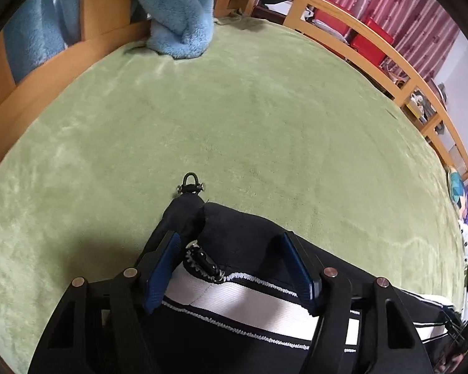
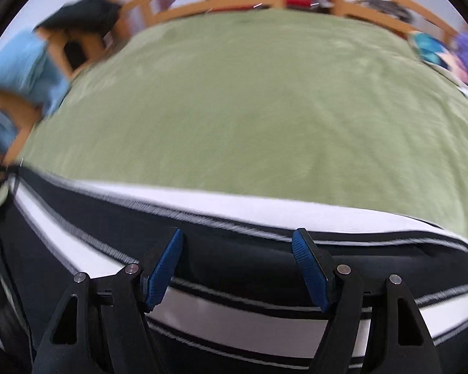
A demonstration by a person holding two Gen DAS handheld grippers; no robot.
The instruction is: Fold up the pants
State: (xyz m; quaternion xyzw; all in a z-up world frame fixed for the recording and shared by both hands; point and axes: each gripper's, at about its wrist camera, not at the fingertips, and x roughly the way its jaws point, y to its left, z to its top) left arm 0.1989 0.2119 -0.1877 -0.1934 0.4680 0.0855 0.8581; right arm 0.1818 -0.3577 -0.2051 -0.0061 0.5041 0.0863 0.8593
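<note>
Black pants with white side stripes (image 1: 243, 299) lie on a green blanket (image 1: 234, 118) at the near edge. A bunched dark end with a zipper pull (image 1: 204, 261) and a small metal clasp (image 1: 190, 185) sits between the fingers of my left gripper (image 1: 231, 240), which is open right over it. In the right wrist view the pants (image 2: 234, 308) stretch across the bottom, blurred by motion. My right gripper (image 2: 238, 237) is open just above the black and white cloth, holding nothing.
A light blue fluffy blanket (image 1: 181, 21) hangs at the far left over a wooden bed frame (image 1: 358, 34). A wooden rail runs along the far side with red boxes (image 1: 371, 39) behind it. Plush toys (image 2: 465, 59) lie at the right edge.
</note>
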